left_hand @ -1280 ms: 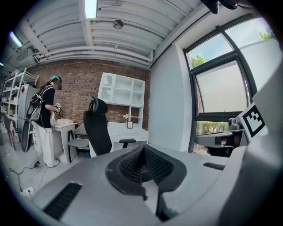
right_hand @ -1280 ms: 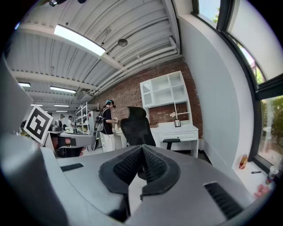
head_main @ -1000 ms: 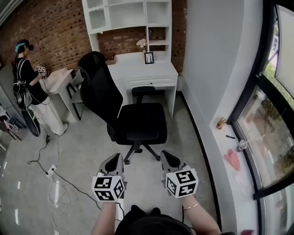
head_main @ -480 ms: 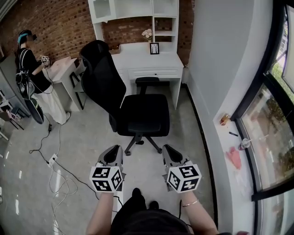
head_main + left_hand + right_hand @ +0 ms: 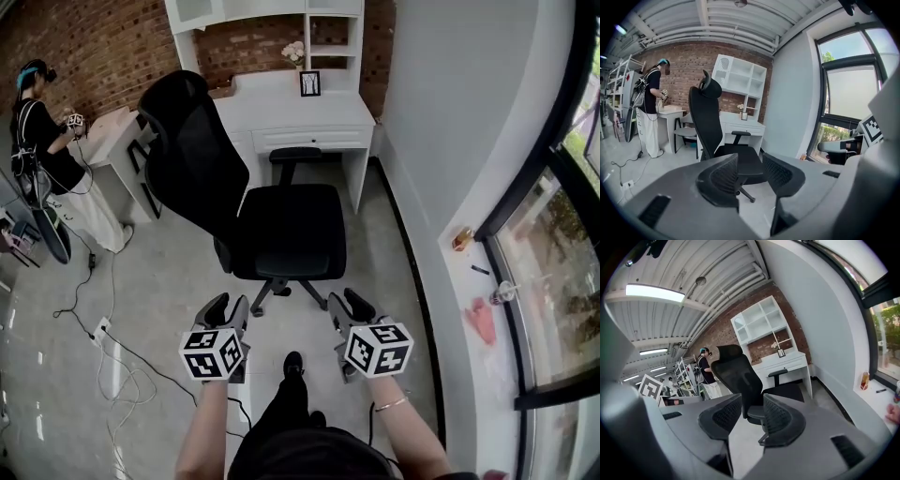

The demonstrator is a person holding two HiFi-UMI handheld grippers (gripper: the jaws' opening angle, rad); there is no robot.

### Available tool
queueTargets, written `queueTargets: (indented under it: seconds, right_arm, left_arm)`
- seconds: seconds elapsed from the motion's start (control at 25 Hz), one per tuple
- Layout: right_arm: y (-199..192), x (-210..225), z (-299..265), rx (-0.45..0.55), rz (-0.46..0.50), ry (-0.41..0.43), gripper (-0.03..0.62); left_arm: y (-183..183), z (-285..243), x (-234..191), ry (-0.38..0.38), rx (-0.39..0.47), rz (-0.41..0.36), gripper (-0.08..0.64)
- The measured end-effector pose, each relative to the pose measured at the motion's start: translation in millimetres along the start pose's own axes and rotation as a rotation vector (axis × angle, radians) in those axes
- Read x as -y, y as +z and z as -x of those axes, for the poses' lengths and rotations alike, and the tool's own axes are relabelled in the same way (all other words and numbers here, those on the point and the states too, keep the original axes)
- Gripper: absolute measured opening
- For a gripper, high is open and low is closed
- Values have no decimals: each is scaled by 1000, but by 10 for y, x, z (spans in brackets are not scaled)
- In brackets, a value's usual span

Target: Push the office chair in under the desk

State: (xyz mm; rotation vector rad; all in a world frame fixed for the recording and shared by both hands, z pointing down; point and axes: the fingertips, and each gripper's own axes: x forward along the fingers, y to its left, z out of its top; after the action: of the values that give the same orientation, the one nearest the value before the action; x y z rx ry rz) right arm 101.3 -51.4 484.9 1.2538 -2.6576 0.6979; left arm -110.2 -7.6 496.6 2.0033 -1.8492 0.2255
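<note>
While the office chair [image 5: 286, 230] stands on the floor in front of the white desk [image 5: 309, 111], out from under it with its backrest toward the left of the head view, both tongs hang side by side near the chair's wheeled base and touch nothing. The left gripper [image 5: 228, 311] has its jaws apart, having just been opening, and only open air lies between them, with the chair seen beyond. The right gripper [image 5: 349, 309] likewise has its jaws apart after just opening, with nothing between them.

right gripper [image 5: 751, 399]: jaws just opening, empty | office chair [image 5: 738, 376] ahead | desk [image 5: 785, 363] behind
</note>
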Motion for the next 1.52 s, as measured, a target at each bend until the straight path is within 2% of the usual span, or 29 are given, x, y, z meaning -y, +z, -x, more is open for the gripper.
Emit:
queueTargets:
  seconds: [0.32, 0.48, 0.8, 0.96, 1.2, 1.52]
  right_arm:
    - [-71, 423, -997, -110, -77, -56, 167]
    - [-177, 623, -1397, -169, -109, -93, 169]
    - [-636, 1071, -2062, -291, -210, -188, 190]
    - [-860, 1292, -2248, -343, -270, -239, 203]
    - [-1151, 1410, -2452, -409, -311, -280, 206]
    - [-1264, 1455, -2519, -436, -291, -302, 204]
  left_arm:
    - [-42, -1044, -487, -30, -96, 51, 176]
    - [-146, -1497, -684, -45, -166, 69, 183]
    - [-555, -2281, -982, -62, -297, 86, 187]
    - [-793, -2569, -1041, -81, -354, 134, 189]
    - [-1138, -2817, -1065, -100, -429, 149, 190]
    - [-1324, -2944, -974, -127, -479, 161, 190]
